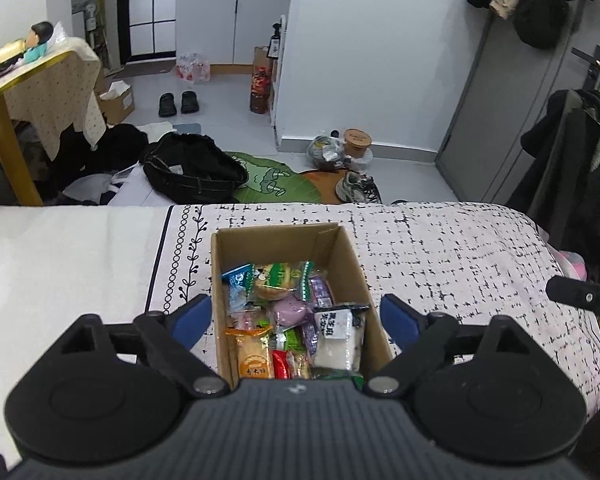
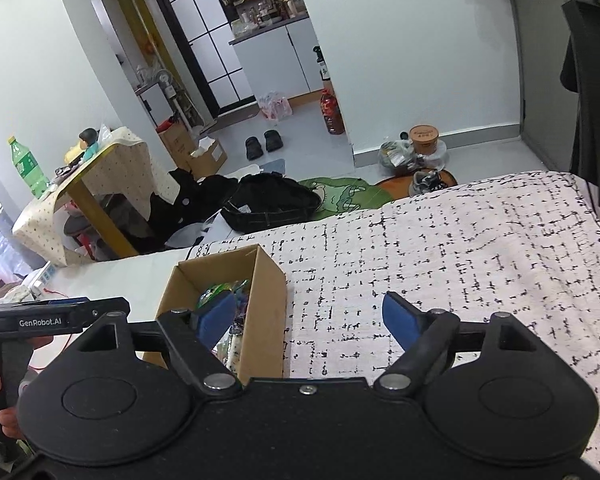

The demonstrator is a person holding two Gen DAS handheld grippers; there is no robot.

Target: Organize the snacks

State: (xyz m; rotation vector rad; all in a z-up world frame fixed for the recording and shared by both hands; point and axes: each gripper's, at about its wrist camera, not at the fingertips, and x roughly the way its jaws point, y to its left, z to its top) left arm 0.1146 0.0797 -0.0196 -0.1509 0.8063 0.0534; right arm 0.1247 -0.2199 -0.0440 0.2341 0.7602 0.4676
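both the left gripper (image 1: 296, 316) and right gripper (image 2: 310, 316) gape wide, empty — the cardboard box (image 1: 350, 258) looks light, its snack packets (image 1: 278, 280) soft and crinkly — best pinched by a sealed edge.

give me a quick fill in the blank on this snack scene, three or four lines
1. The snack packets lie inside a ____ box on the patterned cloth.
2. The left tongs stand ____, holding nothing.
3. The right tongs hold ____.
4. On the floor beyond, a pair of black ____ sits side by side.

Missing words: cardboard; open; nothing; shoes
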